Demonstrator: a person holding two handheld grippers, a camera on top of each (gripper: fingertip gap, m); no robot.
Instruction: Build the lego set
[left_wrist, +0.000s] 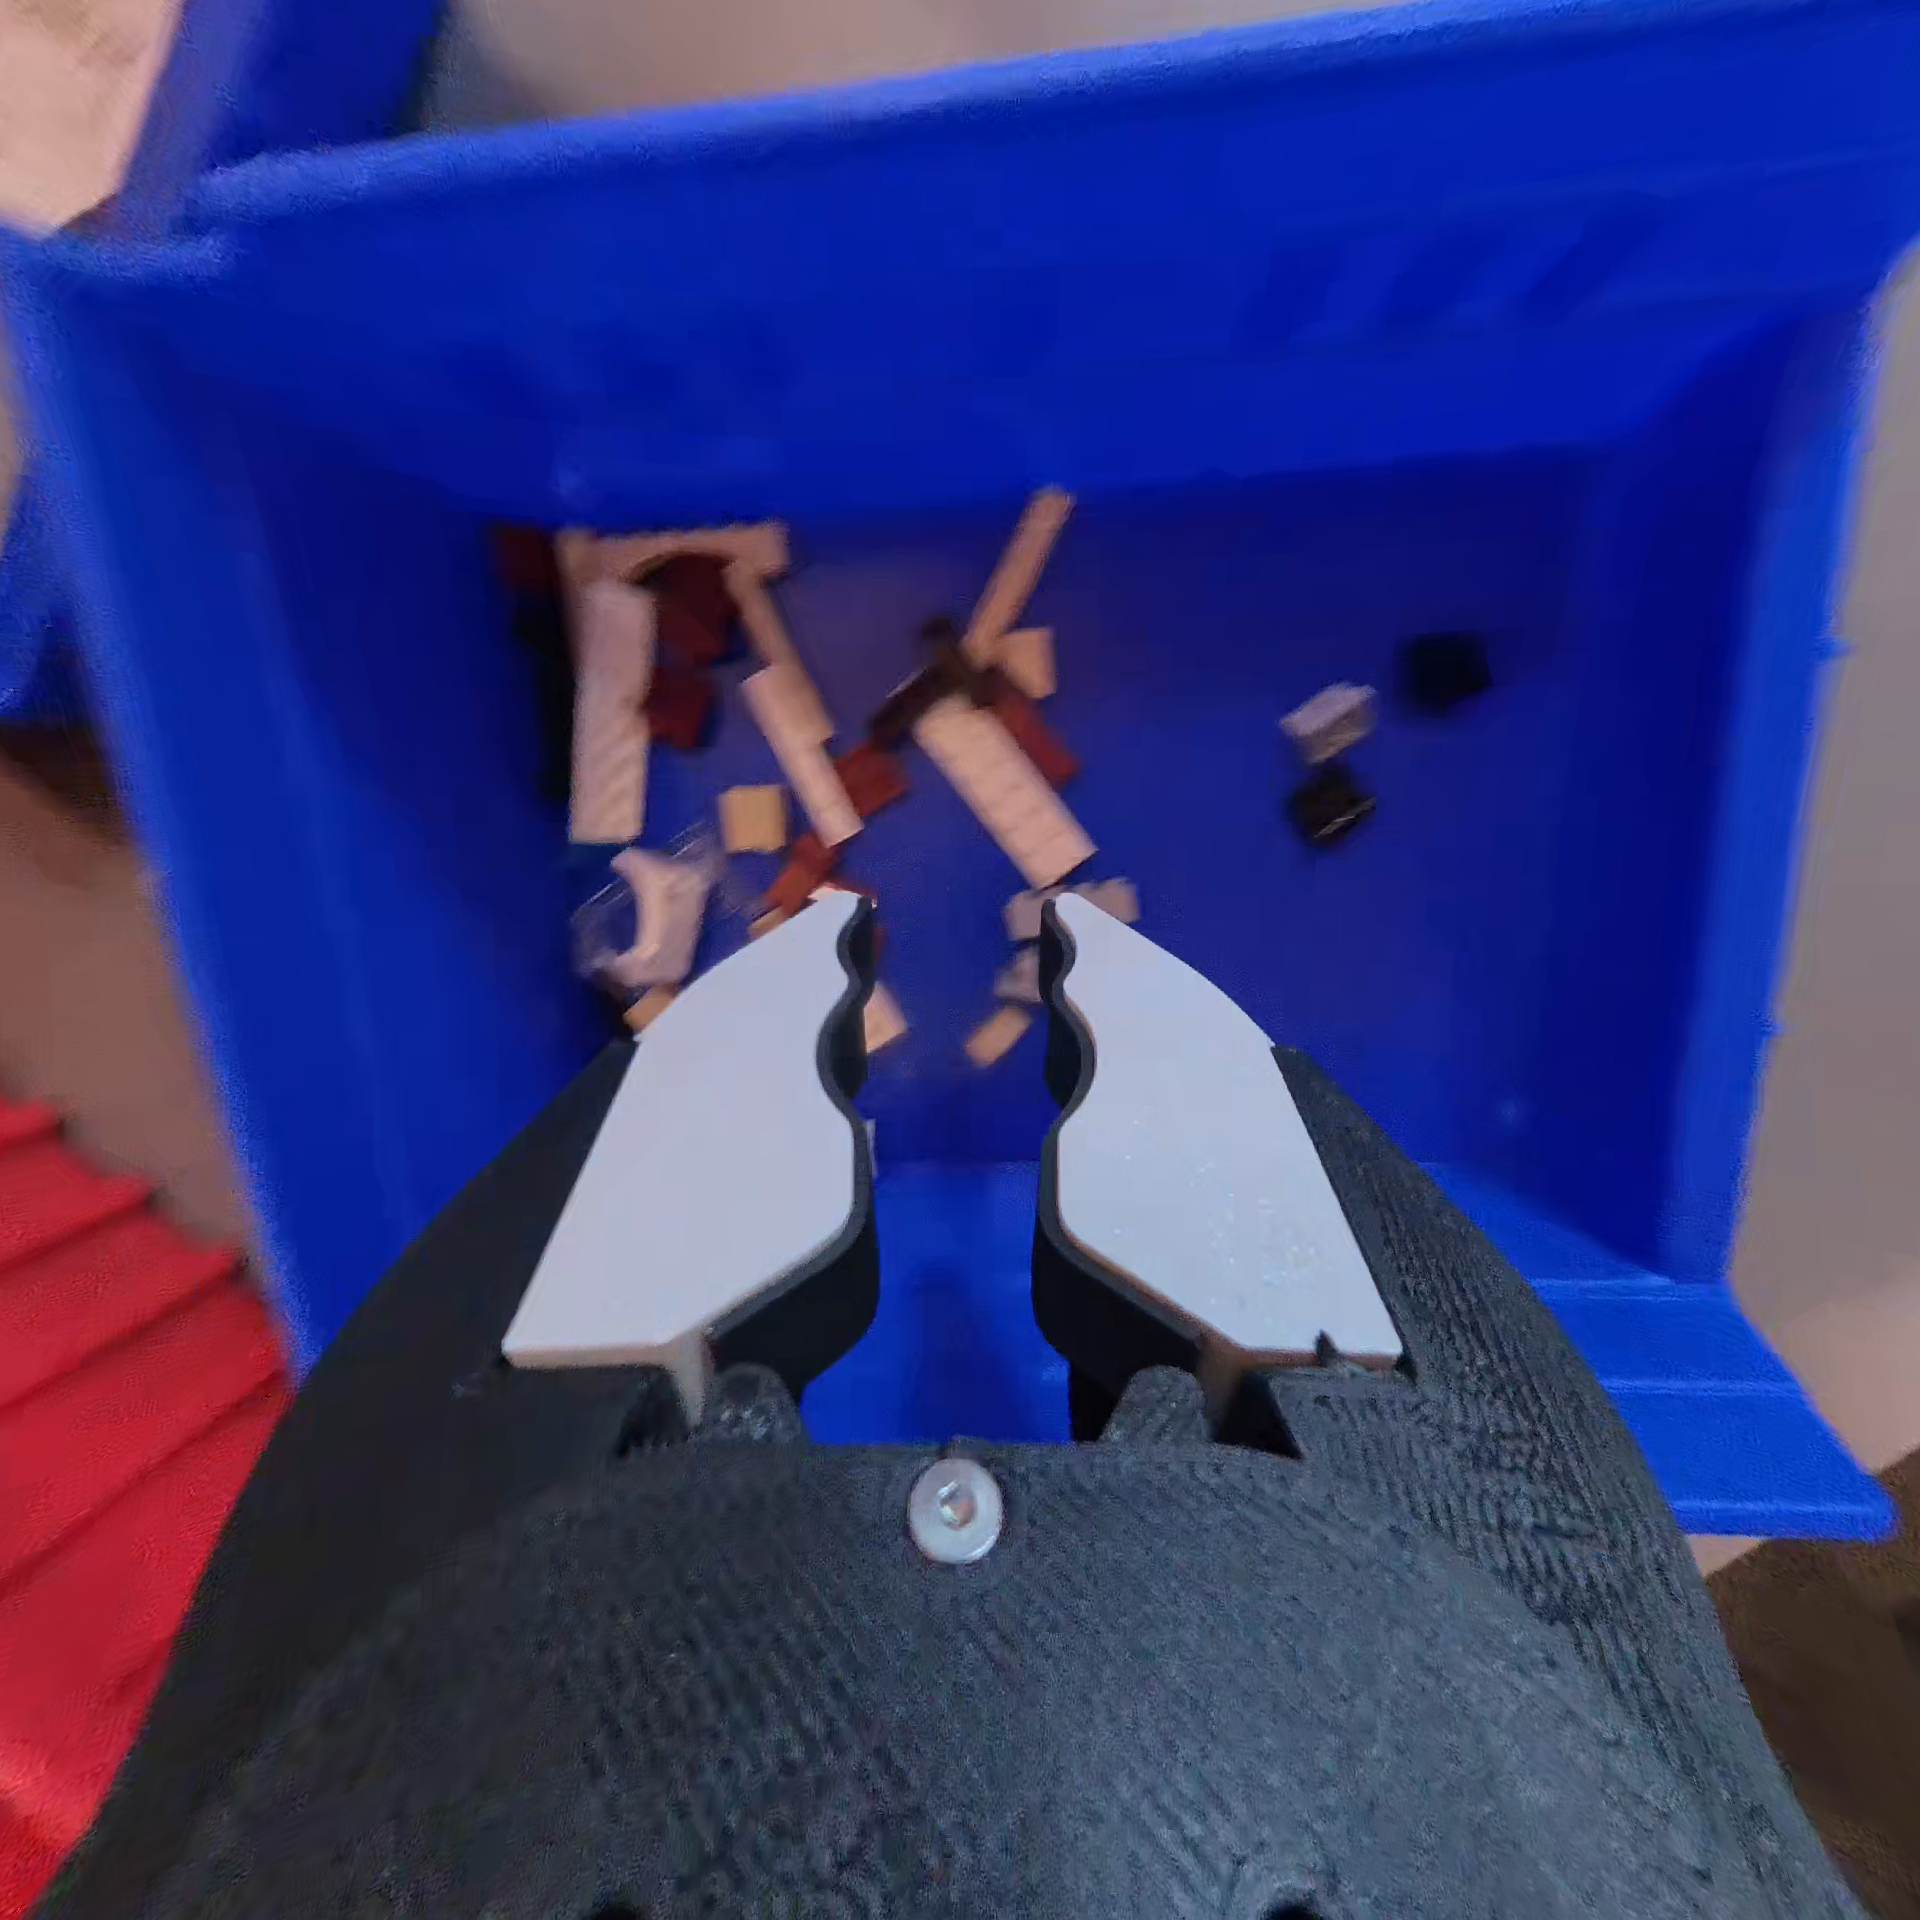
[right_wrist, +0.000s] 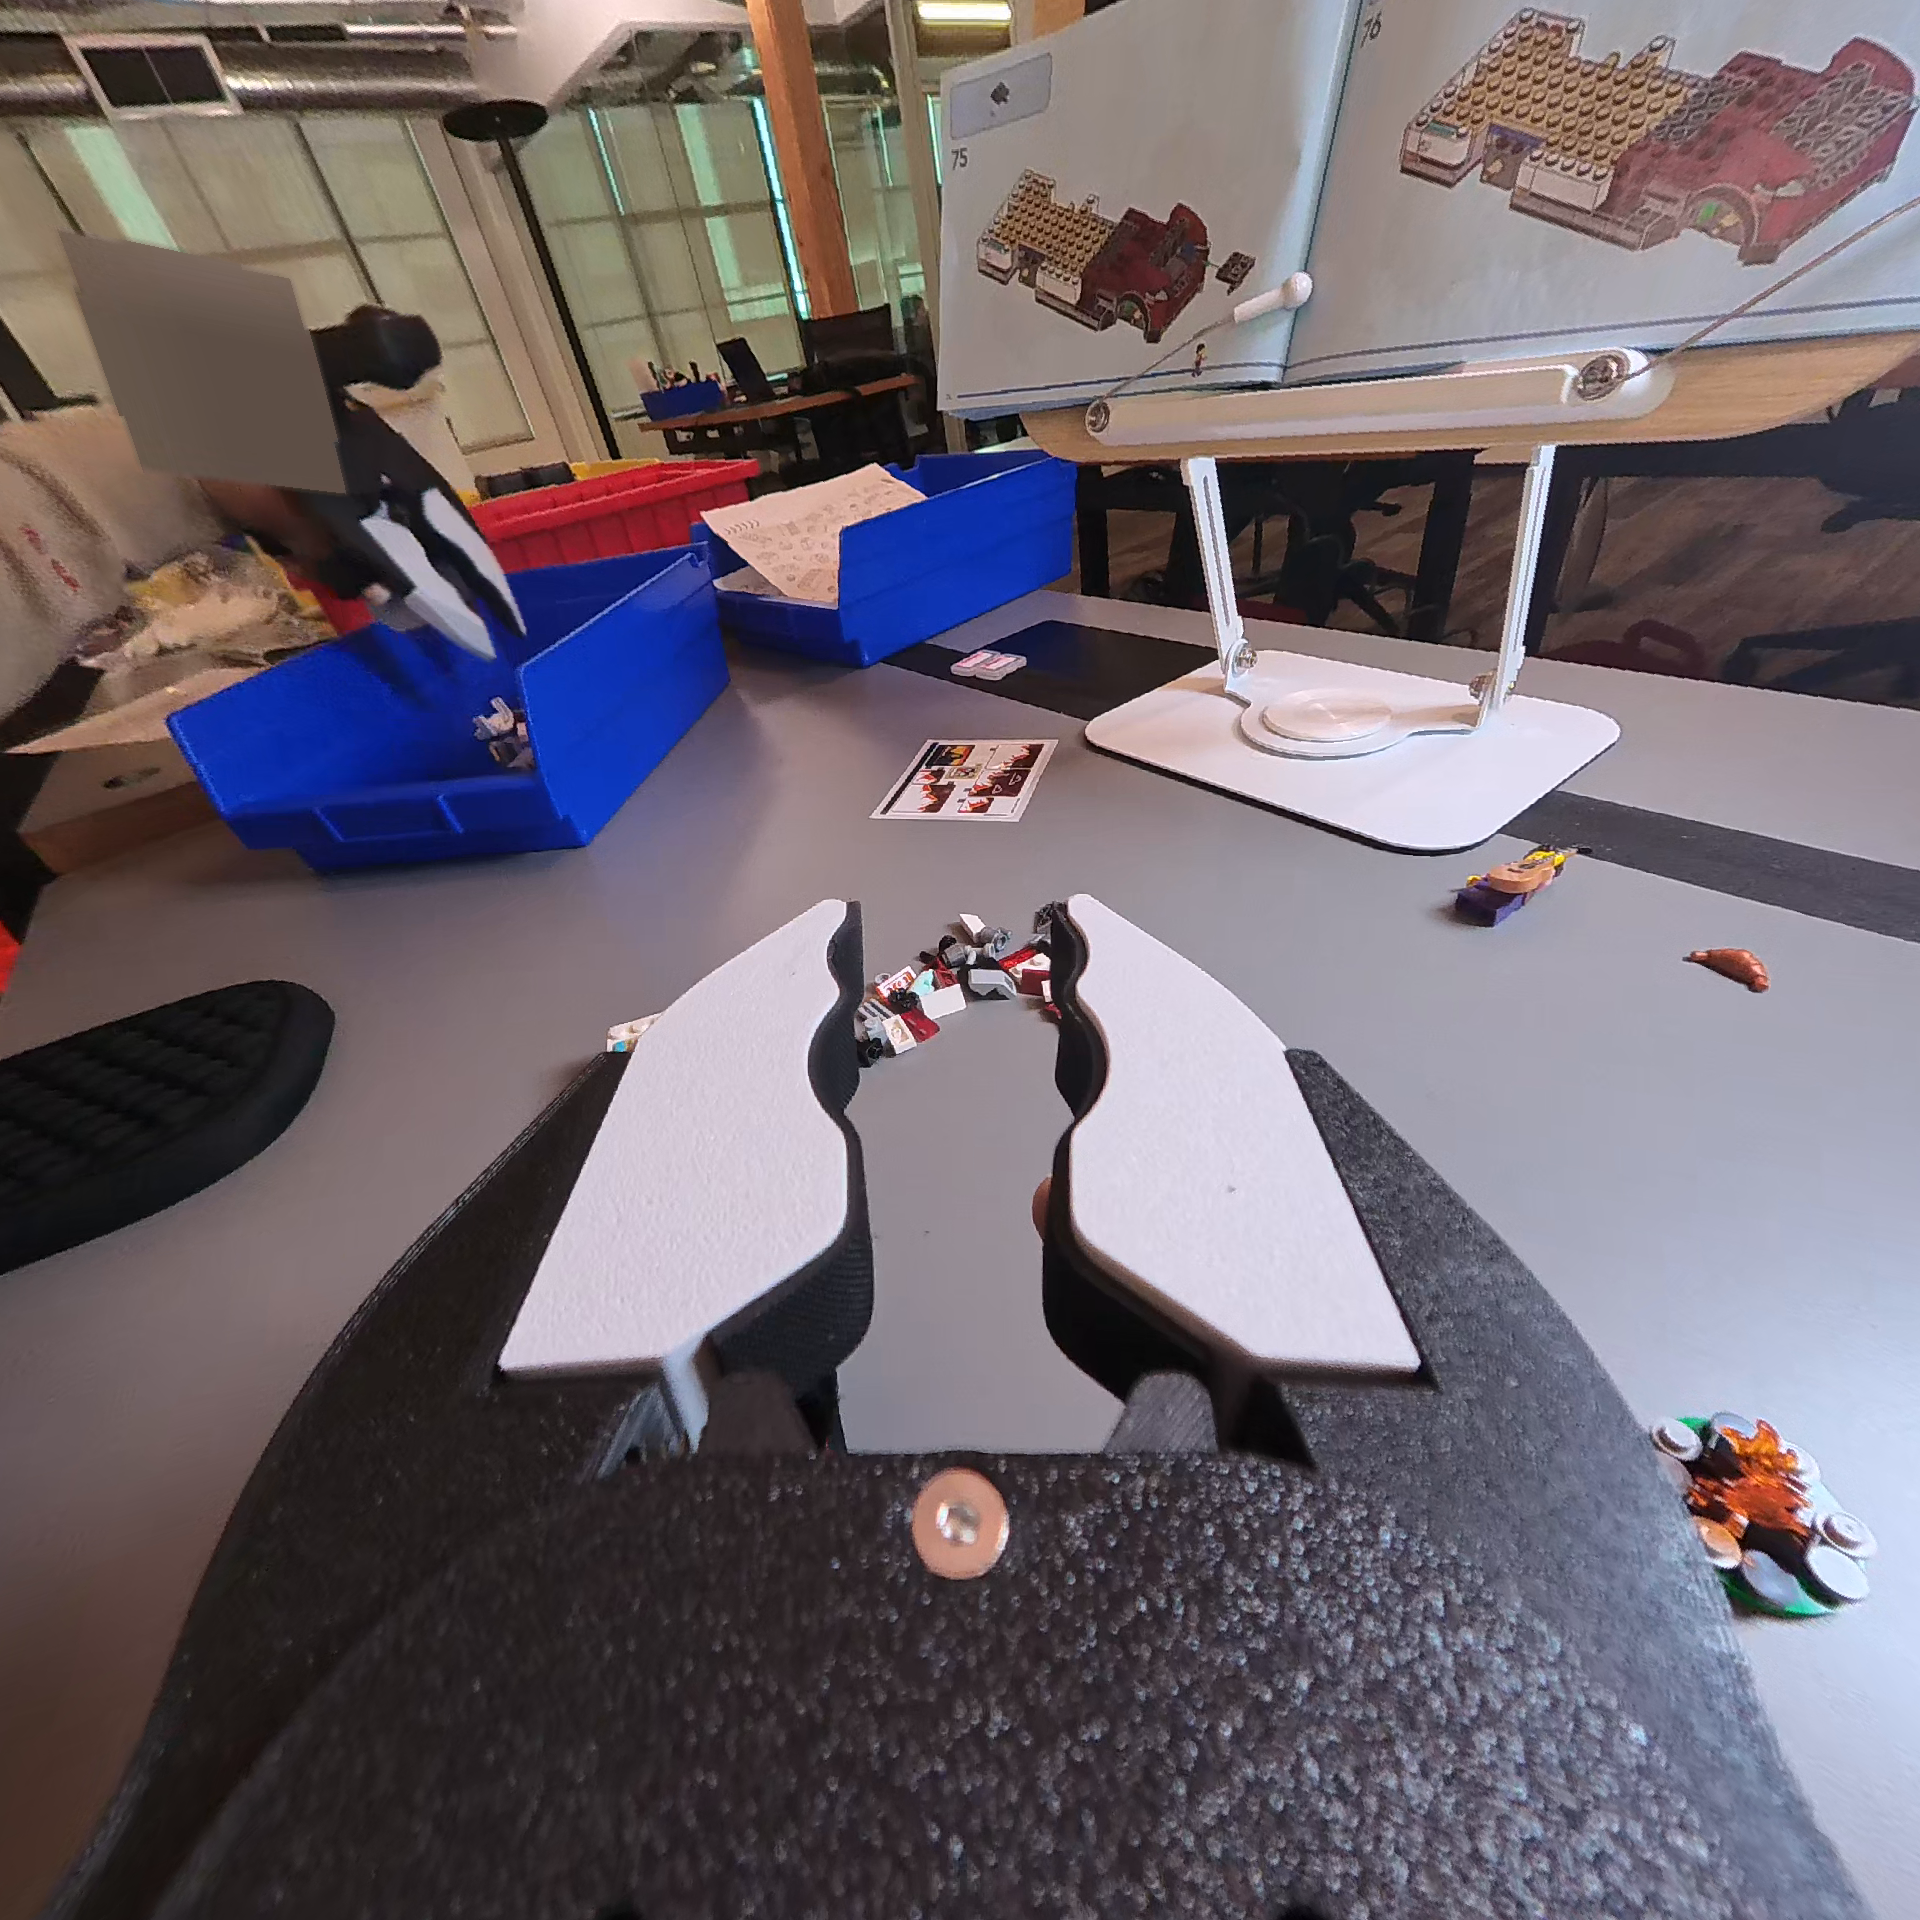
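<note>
Open instruction booklet (right_wrist: 1455, 187), numbered pages.

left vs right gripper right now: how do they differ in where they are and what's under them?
The left gripper hangs over a blue bin, above loose tan, white and dark red bricks; the right gripper sits low over the grey table, facing a small pile of bricks. The left view is blurred, the right sharp. Both are open with nothing between the fingers.
</note>
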